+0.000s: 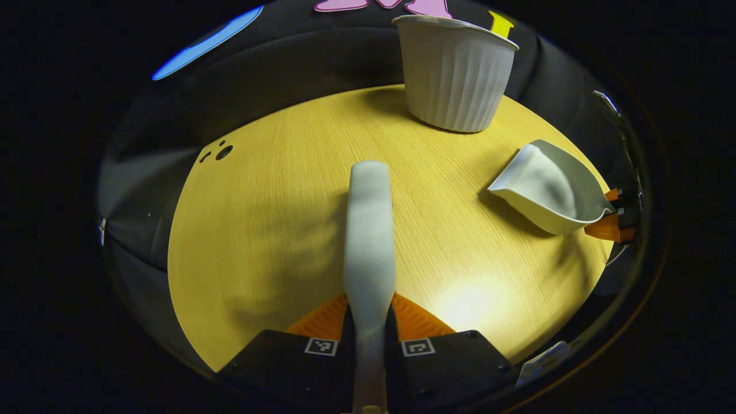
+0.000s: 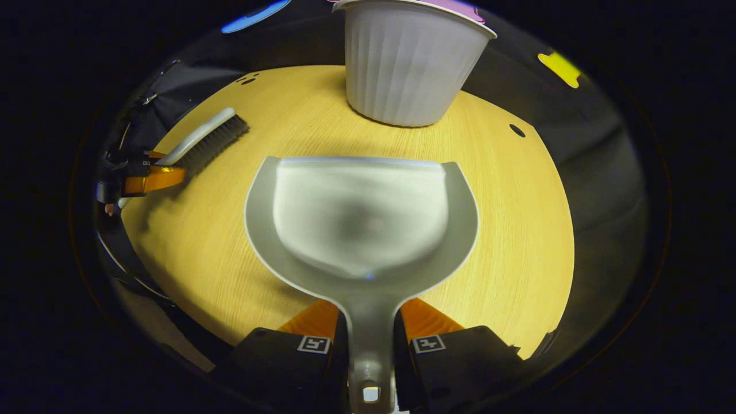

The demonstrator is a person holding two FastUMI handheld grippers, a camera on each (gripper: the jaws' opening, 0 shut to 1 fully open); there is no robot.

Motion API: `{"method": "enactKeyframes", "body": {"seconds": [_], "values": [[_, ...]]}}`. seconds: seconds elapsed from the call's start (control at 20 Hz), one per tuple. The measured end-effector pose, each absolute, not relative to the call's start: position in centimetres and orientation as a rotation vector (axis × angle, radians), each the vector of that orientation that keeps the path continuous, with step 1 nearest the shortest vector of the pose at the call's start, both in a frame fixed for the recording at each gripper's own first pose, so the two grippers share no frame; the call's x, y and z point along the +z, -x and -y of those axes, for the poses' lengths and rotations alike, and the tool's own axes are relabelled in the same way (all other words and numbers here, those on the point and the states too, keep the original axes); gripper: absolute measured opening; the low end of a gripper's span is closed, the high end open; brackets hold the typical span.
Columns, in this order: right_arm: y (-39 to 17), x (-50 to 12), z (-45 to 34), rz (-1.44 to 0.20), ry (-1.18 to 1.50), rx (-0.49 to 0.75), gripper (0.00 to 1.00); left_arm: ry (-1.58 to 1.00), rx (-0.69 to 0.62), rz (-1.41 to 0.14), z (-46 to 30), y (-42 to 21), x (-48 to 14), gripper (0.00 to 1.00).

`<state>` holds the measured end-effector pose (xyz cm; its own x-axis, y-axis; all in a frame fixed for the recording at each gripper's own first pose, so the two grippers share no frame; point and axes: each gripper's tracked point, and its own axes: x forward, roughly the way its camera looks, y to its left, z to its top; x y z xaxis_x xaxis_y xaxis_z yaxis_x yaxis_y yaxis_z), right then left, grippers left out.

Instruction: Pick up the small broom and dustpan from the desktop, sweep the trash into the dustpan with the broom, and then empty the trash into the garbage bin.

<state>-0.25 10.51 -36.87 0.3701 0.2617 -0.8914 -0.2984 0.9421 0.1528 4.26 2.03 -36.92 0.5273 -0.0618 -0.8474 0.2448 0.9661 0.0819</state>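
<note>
Left claw (image 1: 369, 322) clamped on the broom (image 1: 369, 230) by its handle; broom runs straight forward from the claw over the table (image 1: 259, 230). From the right gripper view the bristles point down toward the wood, left of the dustpan

Right claw (image 2: 371, 330) clamped on the dustpan (image 2: 362, 218) handle; pan held out ahead, mouth edge facing the garbage bin (image 2: 408, 69), which stands upright at the far side of the table. Whether the pan's lip touches the wood, cannot tell

Pan looks empty inside. No trash made out on the table near either tool; a few small dark spots at the far rim, too small to name

Judgement: both tools are picked up, so the sweeping step is in hand or not yet begun. Next move calls for setting the pan's lip flat on the wood and bringing the broom across to draw the trash toward its mouth, bristles kept low
</note>
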Motion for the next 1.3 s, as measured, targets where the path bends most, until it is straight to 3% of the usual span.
{"method": "enactKeyframes", "body": {"seconds": [0.3, 0.4, 0.45, 0.8, 1.0, 1.3], "values": [[0.1, -37.9, -10.6, -1.169, 0.015, 0.346, 0.41, -0.197, -0.159, -1.018, -2.4, -4.0, -37.0, 0.29], [0.2, -37.7, -10.7, -1.179, -0.003, 0.353, 0.44, -0.223, -0.155, -1.007, -2.7, -4.2, -36.7, 0.24], [0.1, -37.3, -10.7, -1.174, -0.020, 0.354, 0.43, -0.230, -0.152, -1.002, -2.7, -4.2, -36.5, 0.30], [0.7, -29.8, -8.5, -1.060, -0.065, 0.366, 0.45, -0.238, -0.155, -0.925, -2.5, -2.7, -32.0, 0.31], [-2.1, -22.6, -8.0, -0.866, -0.097, 0.344, 0.45, -0.161, -0.121, -0.731, -1.4, -4.2, -23.7, 0.31], [-8.8, -7.9, -7.1, -0.445, -0.161, 0.273, 0.43, -0.067, -0.094, -0.286, -0.5, -7.8, -7.0, 0.31]]}}
